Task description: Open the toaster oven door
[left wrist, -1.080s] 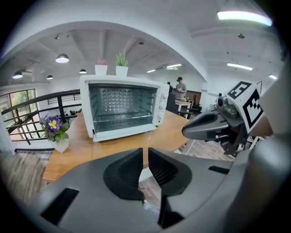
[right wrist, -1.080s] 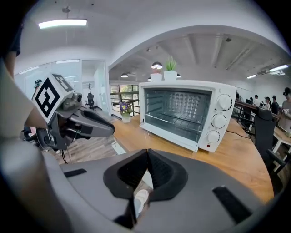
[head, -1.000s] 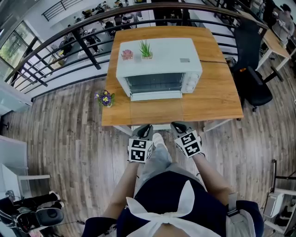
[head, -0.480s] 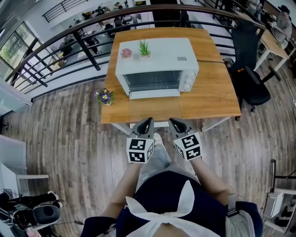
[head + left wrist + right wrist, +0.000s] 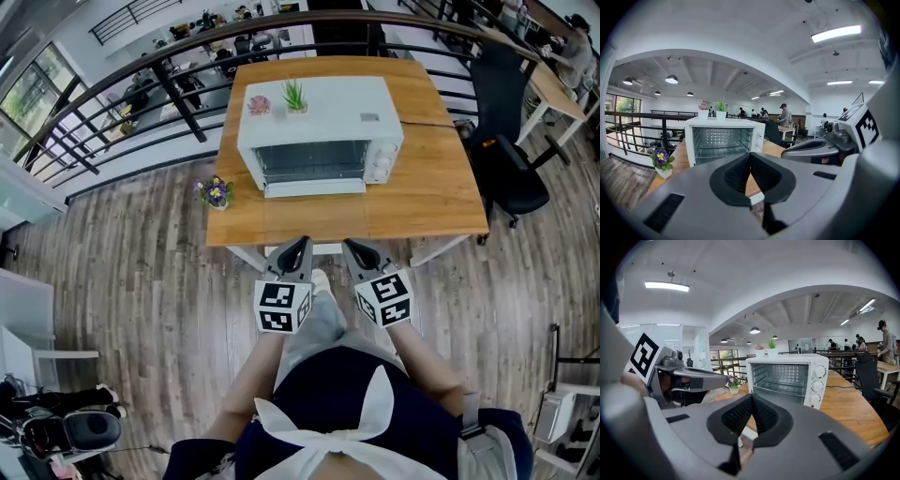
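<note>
Jaws clenched empty on left gripper (image 5: 297, 247) and right gripper (image 5: 355, 249); one toaster oven (image 5: 323, 117) bears two potted plants (image 5: 295, 98).

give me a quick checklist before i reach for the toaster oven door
1. Left gripper empty: ok, jaws together on nothing.
2. Right gripper empty: ok, same.
3. Jaws open for a handle: not ok, both shut.
4. Toaster oven upright, front facing the grippers: ok.
5. Table bare between grippers and oven: ok.
6. Door shut or already down: cannot tell; the rack shows clearly through the front.
</note>
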A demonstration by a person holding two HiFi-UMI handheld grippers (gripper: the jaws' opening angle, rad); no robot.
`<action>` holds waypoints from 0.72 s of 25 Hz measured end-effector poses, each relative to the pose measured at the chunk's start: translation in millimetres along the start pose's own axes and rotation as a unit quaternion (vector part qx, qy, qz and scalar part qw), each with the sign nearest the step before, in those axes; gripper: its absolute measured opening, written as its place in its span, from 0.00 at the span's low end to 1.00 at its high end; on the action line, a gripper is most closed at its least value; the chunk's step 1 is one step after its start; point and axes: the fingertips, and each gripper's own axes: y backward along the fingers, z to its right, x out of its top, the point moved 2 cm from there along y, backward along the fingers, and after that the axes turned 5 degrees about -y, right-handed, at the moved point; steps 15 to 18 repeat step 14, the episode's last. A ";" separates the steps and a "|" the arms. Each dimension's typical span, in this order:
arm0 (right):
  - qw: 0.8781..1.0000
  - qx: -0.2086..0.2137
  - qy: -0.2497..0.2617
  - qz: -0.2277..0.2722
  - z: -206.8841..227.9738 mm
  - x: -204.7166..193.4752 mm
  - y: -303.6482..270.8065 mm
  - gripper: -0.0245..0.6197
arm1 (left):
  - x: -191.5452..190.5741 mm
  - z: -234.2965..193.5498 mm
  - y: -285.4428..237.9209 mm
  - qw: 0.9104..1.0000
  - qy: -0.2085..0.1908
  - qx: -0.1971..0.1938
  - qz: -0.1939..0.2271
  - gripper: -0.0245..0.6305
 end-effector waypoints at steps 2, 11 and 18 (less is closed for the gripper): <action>1.000 0.000 0.000 -0.001 -1.1 0.0 0.8 0.04 | -1.1 -1.5 2.4 1.000 0.002 0.001 -0.002 0.07; 1.000 0.002 -0.001 -0.006 -3.3 -3.4 6.8 0.04 | -3.2 1.6 8.8 1.000 0.014 -0.002 -0.003 0.07; 1.000 0.002 -0.001 -0.006 -4.1 -1.6 8.7 0.04 | -0.2 3.6 11.4 1.000 0.013 -0.005 0.000 0.07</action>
